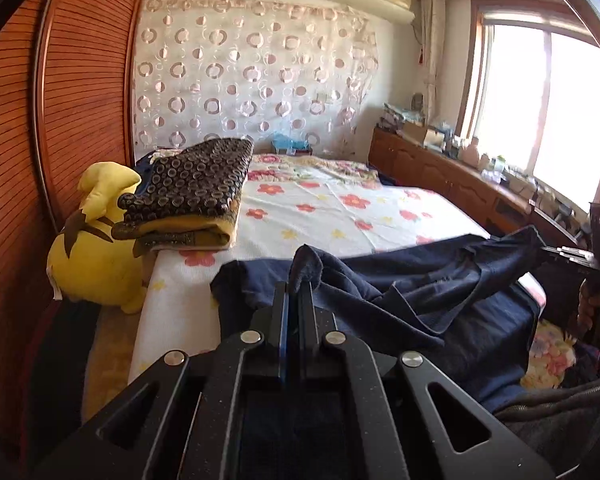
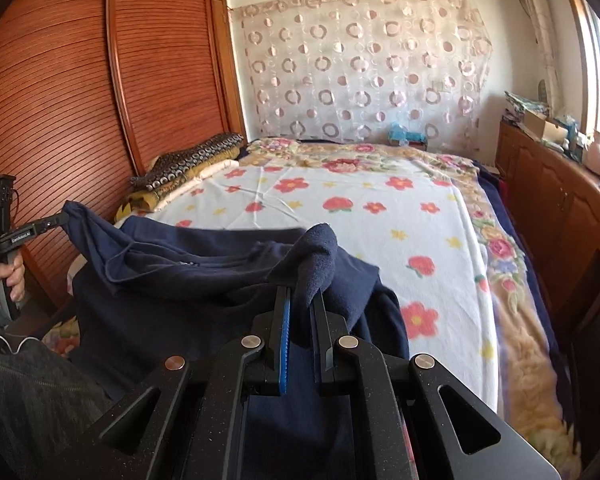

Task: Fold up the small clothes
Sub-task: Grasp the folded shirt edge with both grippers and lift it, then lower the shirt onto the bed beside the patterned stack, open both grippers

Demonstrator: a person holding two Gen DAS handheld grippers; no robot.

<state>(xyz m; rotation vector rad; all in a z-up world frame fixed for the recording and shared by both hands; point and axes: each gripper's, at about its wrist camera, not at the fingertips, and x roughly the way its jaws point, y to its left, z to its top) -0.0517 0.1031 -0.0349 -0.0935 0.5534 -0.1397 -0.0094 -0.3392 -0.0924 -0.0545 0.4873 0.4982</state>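
A navy blue garment [image 1: 400, 280] hangs stretched between my two grippers above the near end of the flowered bed [image 1: 340, 204]. My left gripper [image 1: 294, 286] is shut on one bunched corner of it. My right gripper [image 2: 302, 292] is shut on the other bunched corner [image 2: 318, 252]. The right gripper also shows at the right edge of the left wrist view [image 1: 540, 250], pinching the cloth. The left gripper shows at the left of the right wrist view [image 2: 62, 218]. The garment [image 2: 204, 268] sags in folds between them.
A folded dark patterned blanket [image 1: 192, 184] lies on the bed's left side, with a yellow plush toy [image 1: 96, 248] beside it. A wooden slatted wardrobe [image 2: 100, 80] stands left. A cluttered wooden cabinet [image 1: 452, 176] runs under the window on the right.
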